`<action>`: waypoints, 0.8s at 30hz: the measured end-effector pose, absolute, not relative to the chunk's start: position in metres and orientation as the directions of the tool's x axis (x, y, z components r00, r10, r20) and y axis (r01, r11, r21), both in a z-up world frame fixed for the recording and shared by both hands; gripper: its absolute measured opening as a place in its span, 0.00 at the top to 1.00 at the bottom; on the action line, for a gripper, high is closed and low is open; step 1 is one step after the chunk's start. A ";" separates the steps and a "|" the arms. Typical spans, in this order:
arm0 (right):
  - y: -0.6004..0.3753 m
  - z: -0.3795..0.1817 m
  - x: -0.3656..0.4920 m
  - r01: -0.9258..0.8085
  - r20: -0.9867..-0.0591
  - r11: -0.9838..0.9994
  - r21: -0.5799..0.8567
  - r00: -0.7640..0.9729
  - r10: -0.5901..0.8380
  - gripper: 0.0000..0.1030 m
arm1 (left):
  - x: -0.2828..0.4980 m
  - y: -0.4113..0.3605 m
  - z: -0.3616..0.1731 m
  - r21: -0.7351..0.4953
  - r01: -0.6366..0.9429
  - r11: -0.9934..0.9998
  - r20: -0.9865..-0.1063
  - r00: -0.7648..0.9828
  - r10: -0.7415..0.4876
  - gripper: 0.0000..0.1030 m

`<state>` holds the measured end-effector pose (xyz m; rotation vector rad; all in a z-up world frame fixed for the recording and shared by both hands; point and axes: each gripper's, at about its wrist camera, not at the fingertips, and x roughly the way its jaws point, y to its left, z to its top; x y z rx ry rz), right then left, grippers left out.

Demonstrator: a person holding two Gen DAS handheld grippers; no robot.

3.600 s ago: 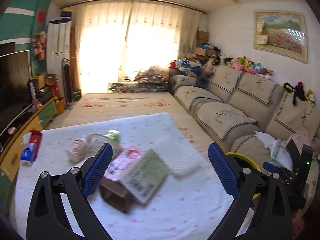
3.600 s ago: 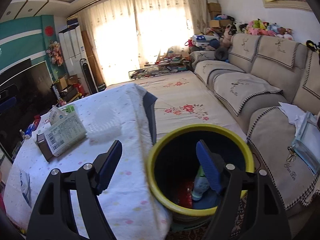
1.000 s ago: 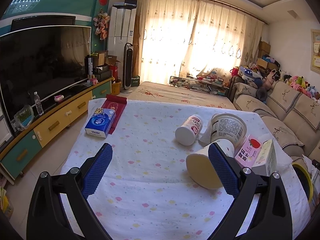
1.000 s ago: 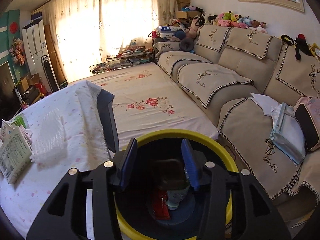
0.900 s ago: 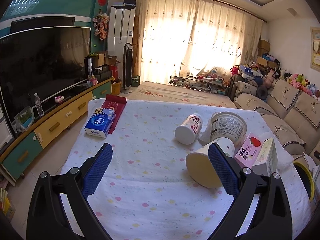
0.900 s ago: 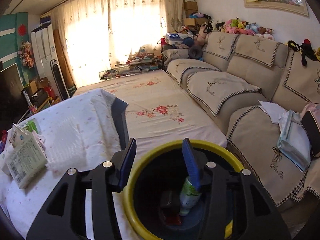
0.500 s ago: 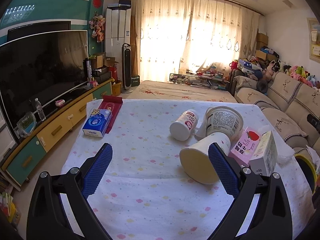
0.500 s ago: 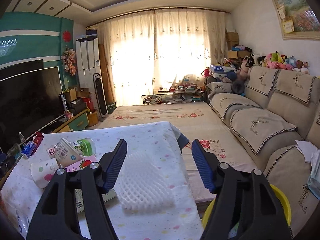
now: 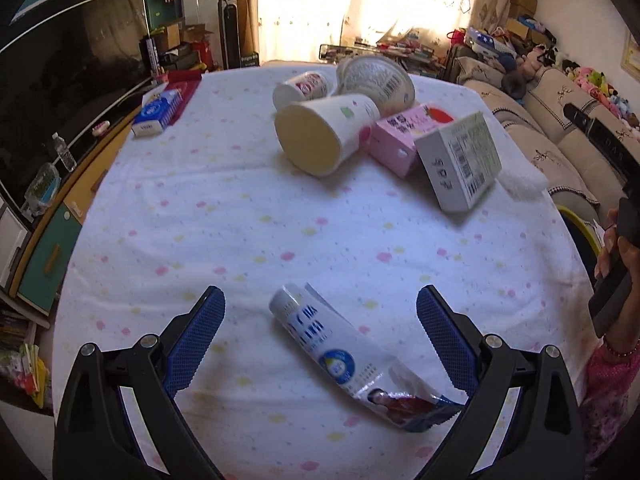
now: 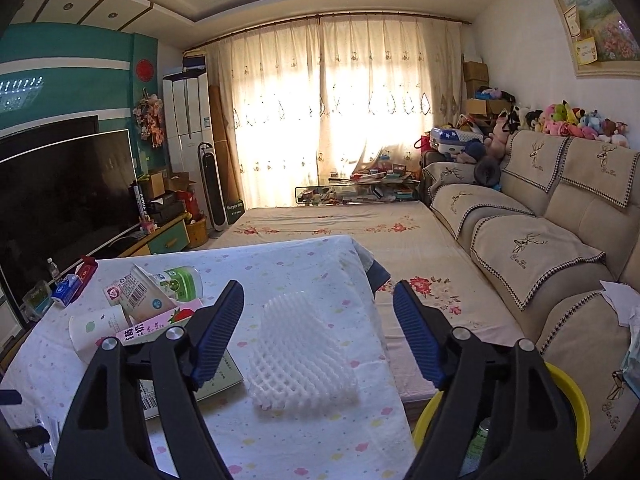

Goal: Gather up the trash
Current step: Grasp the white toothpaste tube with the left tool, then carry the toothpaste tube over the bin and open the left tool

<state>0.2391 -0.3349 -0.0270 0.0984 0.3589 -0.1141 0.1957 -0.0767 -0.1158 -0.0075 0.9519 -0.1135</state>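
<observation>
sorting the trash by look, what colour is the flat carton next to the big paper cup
Pink, with a red strawberry printed on it. The carton beside the cup shows best in the left wrist view.

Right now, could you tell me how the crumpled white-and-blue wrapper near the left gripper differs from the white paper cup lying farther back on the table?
The wrapper is flattened and crumpled, while the paper cup keeps its round shape, its base turned toward the camera. The wrapper lies alone between the open fingers of the left gripper; the cup sits against other packaging. The wrapper carries blue print; the cup is nearly plain. Both lie on their sides on the tablecloth.
</observation>
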 end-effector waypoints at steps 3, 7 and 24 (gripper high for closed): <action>-0.332 -0.026 0.238 0.127 -0.348 0.990 0.066 0.932 -0.097 0.28 | 0.196 -0.079 -0.129 -0.073 0.059 0.996 -0.841 0.532 -0.094 0.08; -0.328 -0.027 0.238 0.123 -0.349 0.991 0.051 0.932 -0.097 0.28 | 0.198 -0.076 -0.142 -0.096 0.027 0.995 -0.873 0.479 -0.097 0.08; -0.335 -0.026 0.236 0.135 -0.341 0.988 0.080 0.935 -0.100 0.26 | 0.189 -0.093 -0.128 -0.038 0.131 0.991 -0.861 0.499 -0.099 0.71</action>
